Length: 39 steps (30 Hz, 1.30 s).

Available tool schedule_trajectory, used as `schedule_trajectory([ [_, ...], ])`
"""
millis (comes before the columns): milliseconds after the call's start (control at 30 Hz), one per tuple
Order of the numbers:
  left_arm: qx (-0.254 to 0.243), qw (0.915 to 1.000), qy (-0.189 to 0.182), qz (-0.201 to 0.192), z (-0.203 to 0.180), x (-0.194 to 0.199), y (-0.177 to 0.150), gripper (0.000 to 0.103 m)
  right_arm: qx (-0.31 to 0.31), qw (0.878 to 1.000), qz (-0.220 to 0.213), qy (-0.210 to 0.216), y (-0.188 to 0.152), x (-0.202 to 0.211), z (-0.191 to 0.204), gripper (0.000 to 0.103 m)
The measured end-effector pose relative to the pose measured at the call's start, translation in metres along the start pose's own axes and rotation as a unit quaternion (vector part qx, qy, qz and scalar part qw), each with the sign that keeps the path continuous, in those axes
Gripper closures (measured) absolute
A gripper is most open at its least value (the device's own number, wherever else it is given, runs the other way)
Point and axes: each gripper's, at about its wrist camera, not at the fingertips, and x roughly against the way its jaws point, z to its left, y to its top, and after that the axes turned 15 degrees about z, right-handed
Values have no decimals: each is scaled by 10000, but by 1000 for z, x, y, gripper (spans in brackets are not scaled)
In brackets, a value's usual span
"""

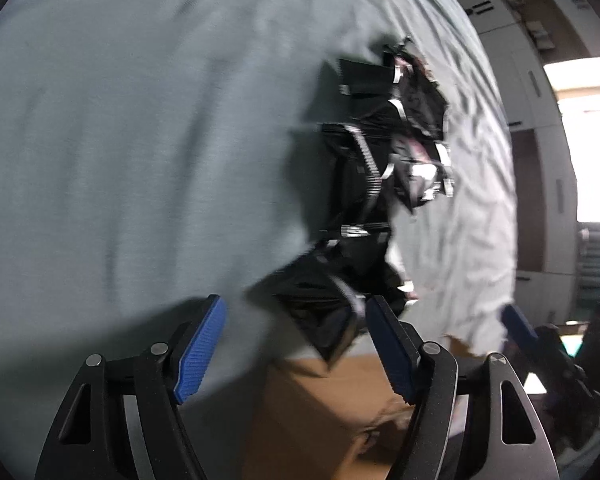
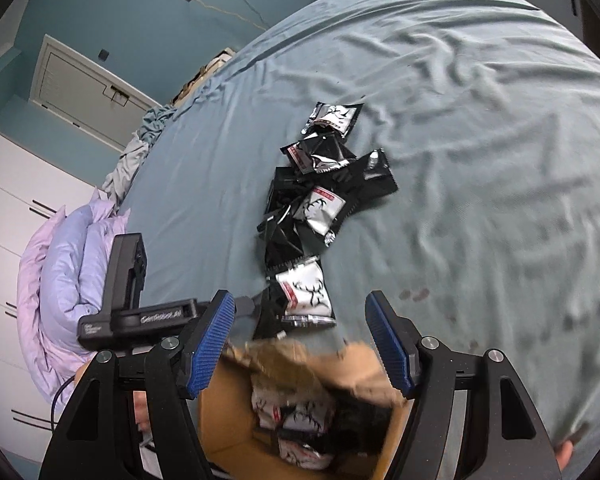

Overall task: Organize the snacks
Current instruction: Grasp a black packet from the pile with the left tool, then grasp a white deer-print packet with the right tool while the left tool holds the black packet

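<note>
Several black-and-white snack packets (image 2: 316,184) lie in a loose line down the grey-blue bed sheet (image 2: 480,140). Below them stands an open cardboard box (image 2: 224,420) with more packets (image 2: 296,412) inside. My right gripper (image 2: 300,302) hovers open over the box's far edge, with the nearest packet (image 2: 306,296) lying on the sheet beyond its blue pads. In the blurred left wrist view the packets (image 1: 380,168) run down towards the box (image 1: 320,408). My left gripper (image 1: 296,312) is open, and a black packet (image 1: 320,308) lies close to its right finger (image 1: 388,344) without being pinched.
A lilac duvet (image 2: 60,264) is bunched at the bed's left edge, with white wardrobe doors (image 2: 4,200) behind it. The left gripper's black housing (image 2: 140,316) shows at the left of the right wrist view. White cabinets (image 1: 532,92) and a bright window stand beyond the bed.
</note>
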Motion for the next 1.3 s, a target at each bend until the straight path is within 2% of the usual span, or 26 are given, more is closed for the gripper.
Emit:
schedule_trajectory([
  [67, -25, 9998, -129, 144, -3, -5, 5, 31, 123, 9997, 187, -33, 13, -11, 4, 36],
  [167, -173, 9994, -36, 303, -13, -15, 14, 31, 375, 9958, 828, 80, 33, -33, 12, 36],
  [267, -264, 9992, -1, 289, -21, -17, 22, 33, 695, 9893, 1264, -213, 49, -54, 21, 36],
  [333, -274, 9993, 118, 206, -23, -16, 29, 50, 787, 9848, 1519, -311, 56, -67, 22, 36],
  [367, -259, 9993, 220, 167, -23, -17, 32, 68, 821, 9823, 1645, -356, 58, -74, 21, 36],
  [467, -101, 9996, 229, 100, -16, -16, 39, 87, 871, 9773, 1843, -571, 62, -88, 20, 36],
  [567, 33, 9999, 1, 98, -11, -17, 41, 90, 912, 9735, 1982, -687, 64, -102, 21, 36],
  [800, -27, 9998, -120, -136, -5, 7, 40, 96, 1121, 9663, 2140, -884, 73, -127, 32, 36],
  [900, 45, 9985, 74, -532, 1, 30, 42, 97, 1130, 9644, 2181, -974, 76, -135, 34, 36],
  [1000, 114, 9954, 377, -877, 10, 49, 43, 98, 1169, 9694, 1905, -1019, 77, -135, 37, 36],
  [1067, 131, 9946, 494, -901, 10, 51, 46, 98, 1197, 9720, 1755, -1002, 77, -131, 37, 38],
  [1133, 209, 9930, 681, -944, 15, 52, 48, 83, 1218, 9740, 1689, -897, 78, -126, 37, 69],
  [1200, 259, 9899, 896, -1066, 18, 56, 46, 36, 1236, 9766, 1542, -852, 78, -119, 38, 77],
  [1233, 232, 9888, 935, -1140, 20, 60, 43, 31, 1253, 9768, 1491, -887, 78, -118, 39, 77],
  [1300, 142, 9866, 1054, -1234, 17, 65, 39, 28, 1276, 9772, 1424, -924, 77, -117, 41, 78],
])
